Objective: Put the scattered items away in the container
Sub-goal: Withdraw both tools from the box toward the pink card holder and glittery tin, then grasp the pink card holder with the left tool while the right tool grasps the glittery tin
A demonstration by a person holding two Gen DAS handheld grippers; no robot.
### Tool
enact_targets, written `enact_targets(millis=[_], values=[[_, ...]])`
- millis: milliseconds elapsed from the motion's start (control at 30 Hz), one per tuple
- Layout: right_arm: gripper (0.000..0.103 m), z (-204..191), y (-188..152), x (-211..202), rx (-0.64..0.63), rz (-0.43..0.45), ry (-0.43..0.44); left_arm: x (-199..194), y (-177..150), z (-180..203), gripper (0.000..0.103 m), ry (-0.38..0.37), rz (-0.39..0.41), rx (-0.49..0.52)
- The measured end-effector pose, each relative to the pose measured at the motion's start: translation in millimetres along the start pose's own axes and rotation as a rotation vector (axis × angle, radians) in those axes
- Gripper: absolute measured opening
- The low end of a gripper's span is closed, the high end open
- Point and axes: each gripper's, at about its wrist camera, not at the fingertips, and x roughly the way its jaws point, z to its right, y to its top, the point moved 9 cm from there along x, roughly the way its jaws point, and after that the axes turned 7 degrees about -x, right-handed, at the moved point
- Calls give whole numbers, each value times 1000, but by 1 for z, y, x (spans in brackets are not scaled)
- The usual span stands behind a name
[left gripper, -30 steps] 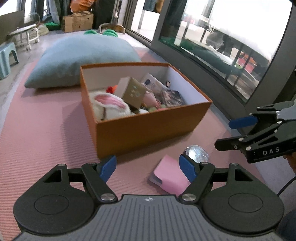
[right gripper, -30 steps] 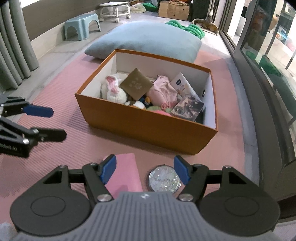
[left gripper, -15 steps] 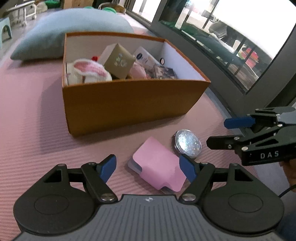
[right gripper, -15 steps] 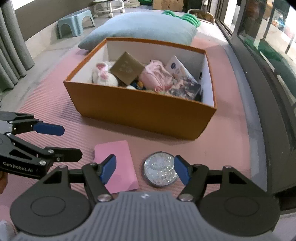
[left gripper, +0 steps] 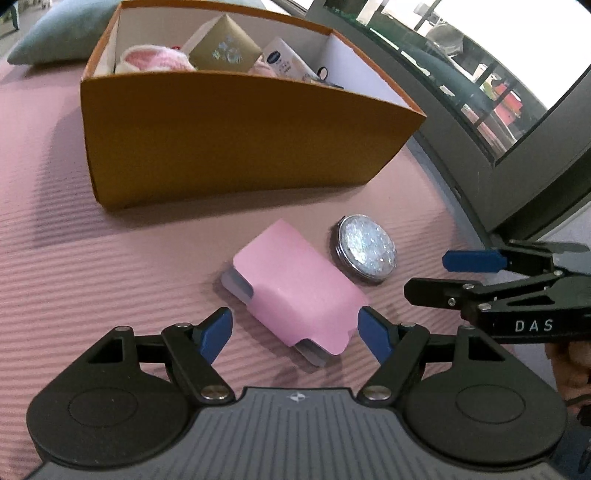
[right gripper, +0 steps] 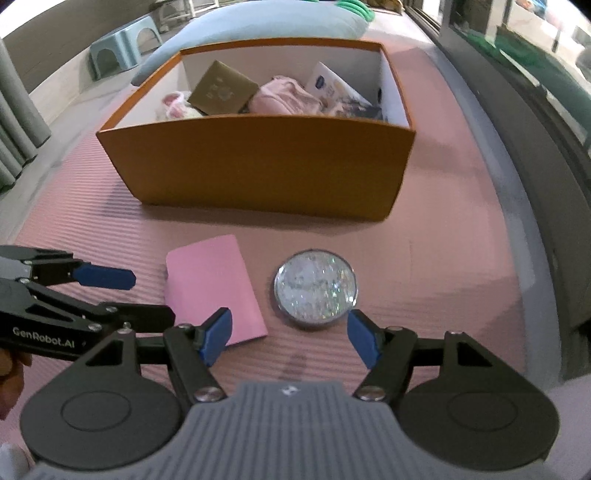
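Note:
A pink case (left gripper: 299,284) with a grey device inside lies on the pink mat, just ahead of my left gripper (left gripper: 295,334), which is open and touches nothing. Beside it lies a round glittery compact (left gripper: 366,248). In the right wrist view the compact (right gripper: 316,288) sits just ahead of my open right gripper (right gripper: 290,339), with the pink case (right gripper: 212,288) to its left. Behind both stands the orange box (right gripper: 258,162), holding a plush toy, a gold card, pink cloth and packets. Each gripper shows at the edge of the other's view.
A pale blue cushion (right gripper: 266,22) lies behind the box, and a small stool (right gripper: 125,44) stands at the back left. A dark window frame (left gripper: 517,147) runs along the right of the ribbed mat (left gripper: 92,277). Grey curtains (right gripper: 14,125) hang at the left.
Both grippers have come down and closer to the mat. The pink case and the compact now sit nearer the fingertips, and the box looms larger. Neither gripper's opening has changed.

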Motion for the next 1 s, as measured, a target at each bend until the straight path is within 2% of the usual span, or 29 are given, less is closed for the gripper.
enact_targets(millis=[200,400,667,767,800,833,867,900,967,1000], values=[[72,5,-16,-3,75,40,-3,3,-6,-7,88,-17,2,-72],[73,13,-29,-4,125,120,-33,15,-11,-15,89,-13,-1,-153],[75,27,-37,-1,194,150,-26,18,-3,-16,91,-67,57,-274],[75,28,-39,0,200,152,-24,24,0,-10,90,-54,57,-265],[75,28,-40,0,202,153,-23,25,1,-8,86,-33,57,-243],[75,28,-41,0,205,153,-22,26,2,-8,72,-3,59,-217],[75,28,-41,0,209,152,-22,26,3,-8,54,24,60,-200],[75,28,-42,1,212,151,-23,25,4,-11,51,29,63,-204],[75,28,-44,0,216,150,-25,22,4,-21,41,-13,56,-262],[75,28,-43,0,218,151,-26,21,4,-24,39,-32,46,-284]])
